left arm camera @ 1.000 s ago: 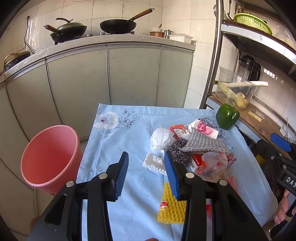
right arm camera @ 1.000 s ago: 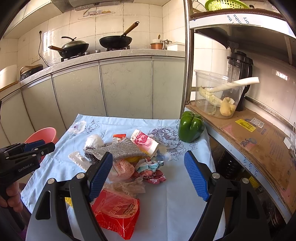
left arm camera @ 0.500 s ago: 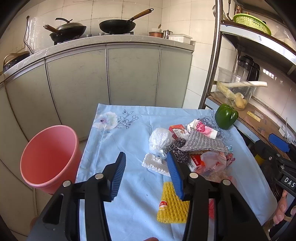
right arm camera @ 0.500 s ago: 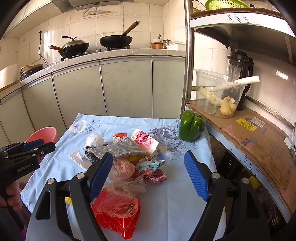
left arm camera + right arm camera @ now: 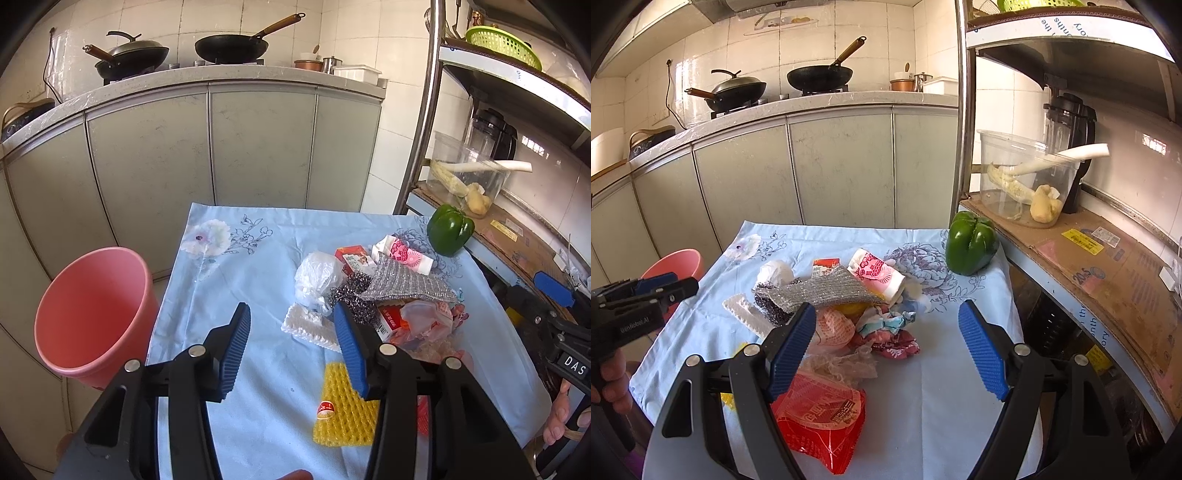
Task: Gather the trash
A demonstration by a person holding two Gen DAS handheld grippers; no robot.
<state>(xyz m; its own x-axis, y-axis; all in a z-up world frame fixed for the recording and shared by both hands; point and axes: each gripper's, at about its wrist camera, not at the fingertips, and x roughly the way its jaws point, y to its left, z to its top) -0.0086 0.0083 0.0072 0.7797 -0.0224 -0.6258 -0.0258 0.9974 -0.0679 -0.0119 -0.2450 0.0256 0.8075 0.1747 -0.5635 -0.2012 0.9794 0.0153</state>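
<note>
On the blue floral tablecloth [image 5: 236,266] sits the whole job: a loose heap of trash [image 5: 849,314] at centre-right, nothing yet collected. Left of the table, below its edge, stands the pink bucket [image 5: 92,314], apparently empty, the likely destination. A green pepper [image 5: 971,243] rests at the far right corner, just beside the heap; it looks like food, not refuse. Within the heap: a silver scouring cloth [image 5: 827,291] draped over a steel-wool ball, a red foil packet [image 5: 816,417] nearest, a yellow foam net [image 5: 343,406], a white foam strip [image 5: 310,326].

Left gripper [image 5: 291,350] hovers above bare cloth, jaws moderately apart and empty. Right gripper [image 5: 886,347] stands wide open over the crumpled wrappers, holding nothing.

Risks: thin film may slip from the ribbed pads; a pinch too low could snag the tablecloth and drag everything; overlapping pieces may come up together and drop short of the bucket.
</note>
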